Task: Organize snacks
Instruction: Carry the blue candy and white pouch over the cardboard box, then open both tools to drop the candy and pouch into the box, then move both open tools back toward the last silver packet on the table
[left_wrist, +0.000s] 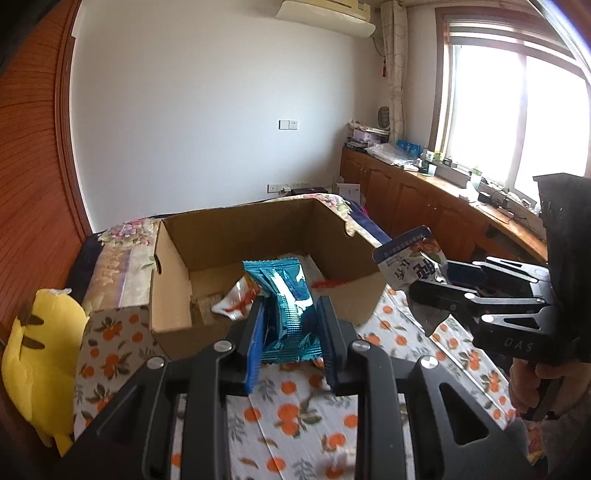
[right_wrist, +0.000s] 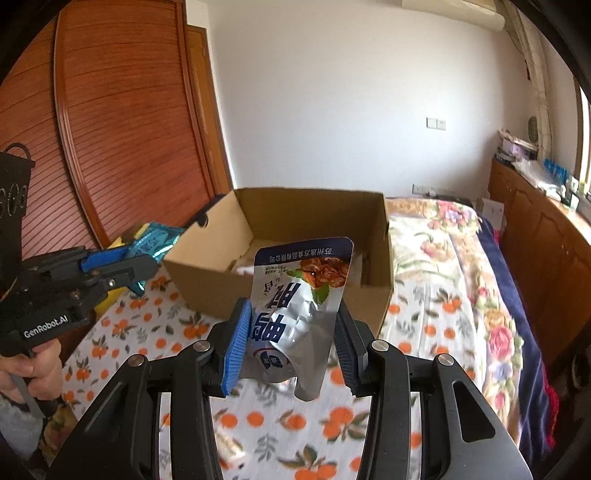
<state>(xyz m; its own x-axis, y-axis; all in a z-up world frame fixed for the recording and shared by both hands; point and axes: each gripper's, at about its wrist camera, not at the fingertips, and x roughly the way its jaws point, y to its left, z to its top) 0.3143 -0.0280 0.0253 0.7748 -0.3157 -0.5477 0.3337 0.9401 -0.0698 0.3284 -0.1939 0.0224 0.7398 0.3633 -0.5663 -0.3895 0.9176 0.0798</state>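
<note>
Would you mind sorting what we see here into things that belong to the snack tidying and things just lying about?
Job: teal snack packet in left gripper; silver pouch in right gripper; cardboard box; orange-and-white packet.
Lying about: yellow plush toy; floral bedspread.

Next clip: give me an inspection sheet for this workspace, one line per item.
Surface: bed under orange-print cloth.
Job's things: open cardboard box with a few snacks inside; teal packet; silver pouch.
Clutter: yellow plush at the bed's edge.
Grippers: left gripper shut on the teal packet; right gripper shut on the silver pouch; both held short of the box.
Cables: nothing seen on the bed.
Surroundings: wooden wardrobe, cluttered counter below a window.
</note>
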